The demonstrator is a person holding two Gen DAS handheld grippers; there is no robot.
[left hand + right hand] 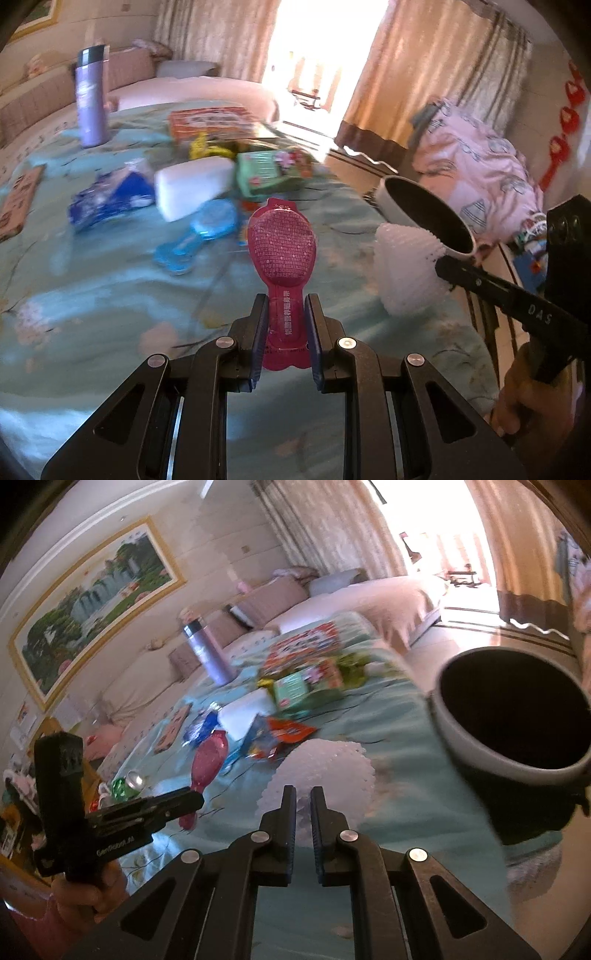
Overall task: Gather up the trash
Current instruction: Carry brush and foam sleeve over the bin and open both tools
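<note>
Two wrist fisheyes, both low over the bed, facing the curtained window.
Left cam looks fwd along its fingers across the teal bedspread (92, 295); right cam sits close by on its right, angled left. Shared: purple flask (91, 96) (209, 650), grey bin (424, 210) (513, 716), white foam net (406, 269) (325, 771).

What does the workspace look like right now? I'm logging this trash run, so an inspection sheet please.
Surface: teal floral bedspread.
Job's things: pink spoon-shaped plastic packet and white foam fruit net, each gripped; grey black-lined bin at the bed's edge.
Clutter: purple flask, white block, blue wrapper, green box, green can.
Grippers: left hand-held gripper, right hand-held gripper, both shut.
Cables: nothing seen.
Surroundings: curtains, framed landscape picture.
</note>
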